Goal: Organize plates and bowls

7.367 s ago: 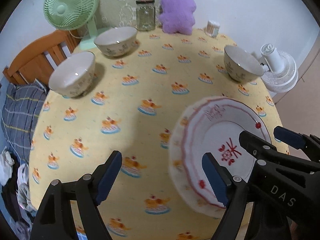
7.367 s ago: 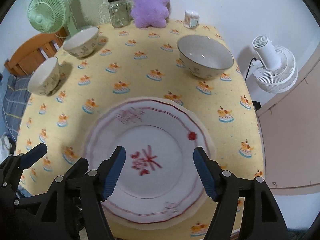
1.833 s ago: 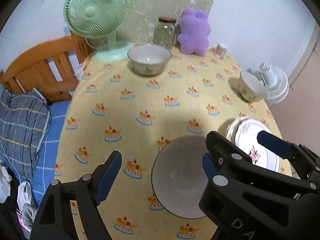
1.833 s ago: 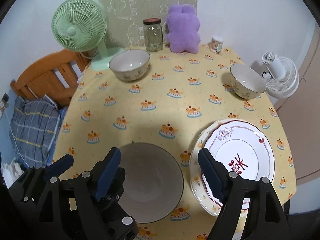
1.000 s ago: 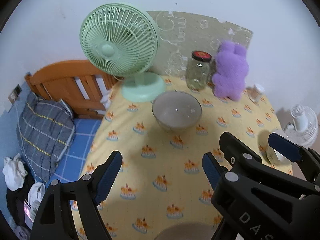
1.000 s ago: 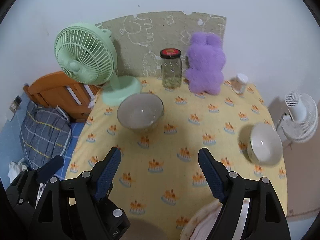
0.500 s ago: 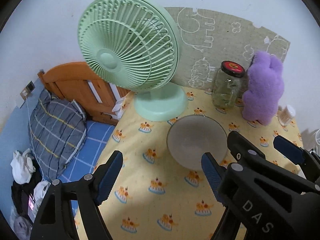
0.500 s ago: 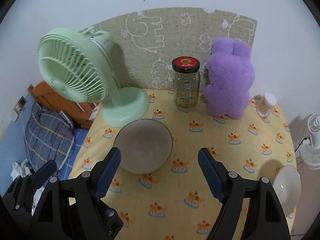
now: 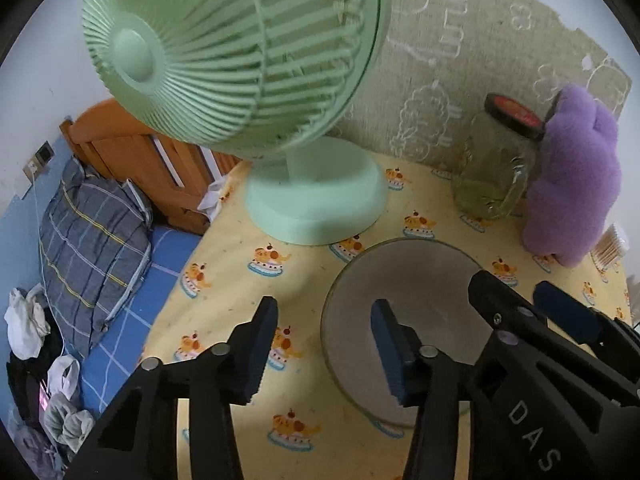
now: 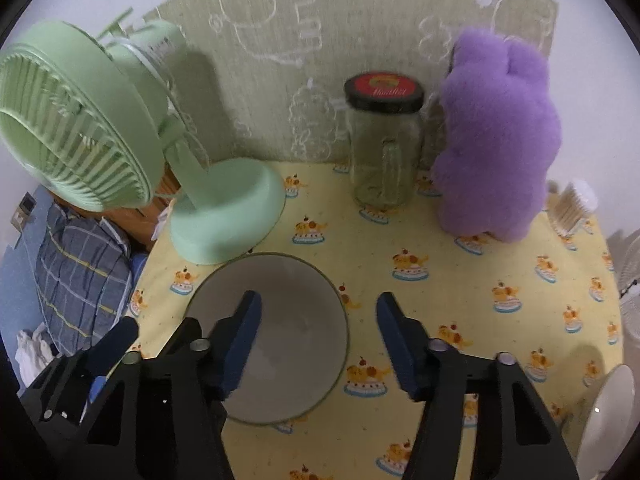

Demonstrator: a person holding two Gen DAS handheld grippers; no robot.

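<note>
A pale bowl sits on the yellow patterned tablecloth near the far left of the table. My left gripper is open, its right finger over the bowl's left rim. My right gripper is open, its left finger over the bowl and its right finger beyond the bowl's right rim. Both grippers hold nothing. A second bowl shows at the right edge of the right wrist view.
A green table fan stands just behind the bowl. A glass jar with a red lid and a purple plush toy stand at the back. A bed with a plaid pillow lies left of the table.
Both grippers have moved forward and down to the far bowl by the fan, which now lies under their fingers. Both stay open.
</note>
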